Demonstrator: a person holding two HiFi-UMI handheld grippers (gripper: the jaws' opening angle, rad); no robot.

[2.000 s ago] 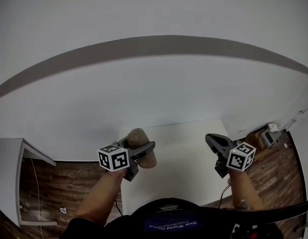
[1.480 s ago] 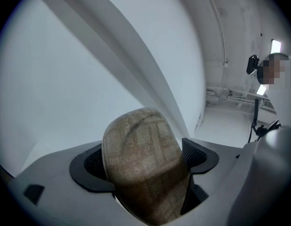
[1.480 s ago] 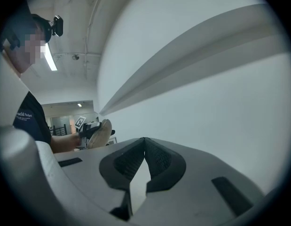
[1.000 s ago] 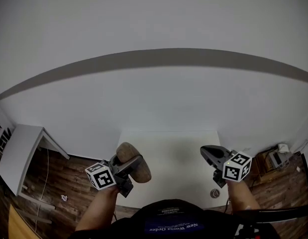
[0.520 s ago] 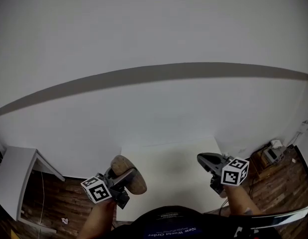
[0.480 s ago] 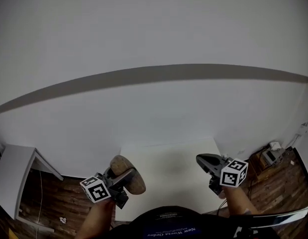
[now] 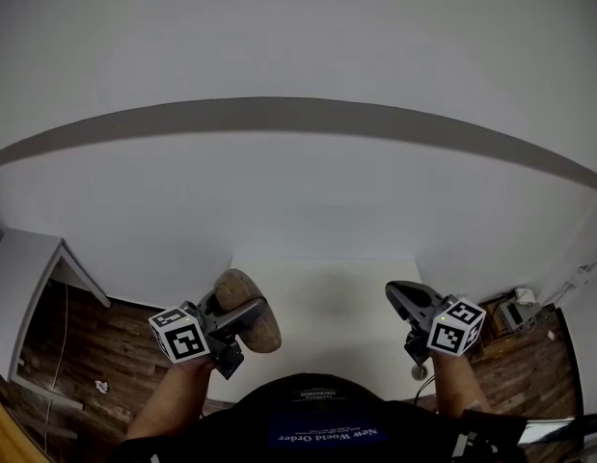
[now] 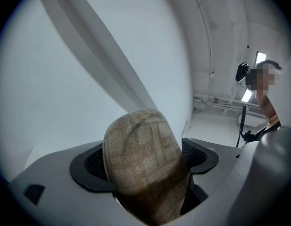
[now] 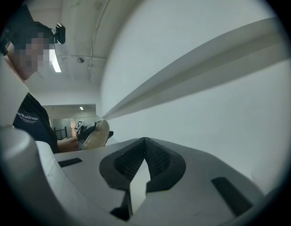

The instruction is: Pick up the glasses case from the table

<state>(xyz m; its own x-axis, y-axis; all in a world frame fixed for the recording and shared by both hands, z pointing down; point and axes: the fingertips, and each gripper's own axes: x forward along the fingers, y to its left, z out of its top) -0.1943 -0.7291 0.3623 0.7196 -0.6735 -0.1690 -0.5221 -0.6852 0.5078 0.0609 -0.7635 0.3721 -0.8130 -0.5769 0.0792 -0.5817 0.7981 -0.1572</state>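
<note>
Tan woven glasses case (image 7: 237, 287) sits clamped across its middle in the left gripper (image 7: 242, 313), held clear of the white table (image 7: 327, 287) — its long axis crosswise to the jaws. The right gripper (image 7: 402, 297) — jaws together, empty — hangs well apart, so the lift looks to rest on the left alone.

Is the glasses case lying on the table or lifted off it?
Lifted off. The glasses case is clamped in the left gripper, pointing up at the wall; in the head view it is held over the table edge.
</note>
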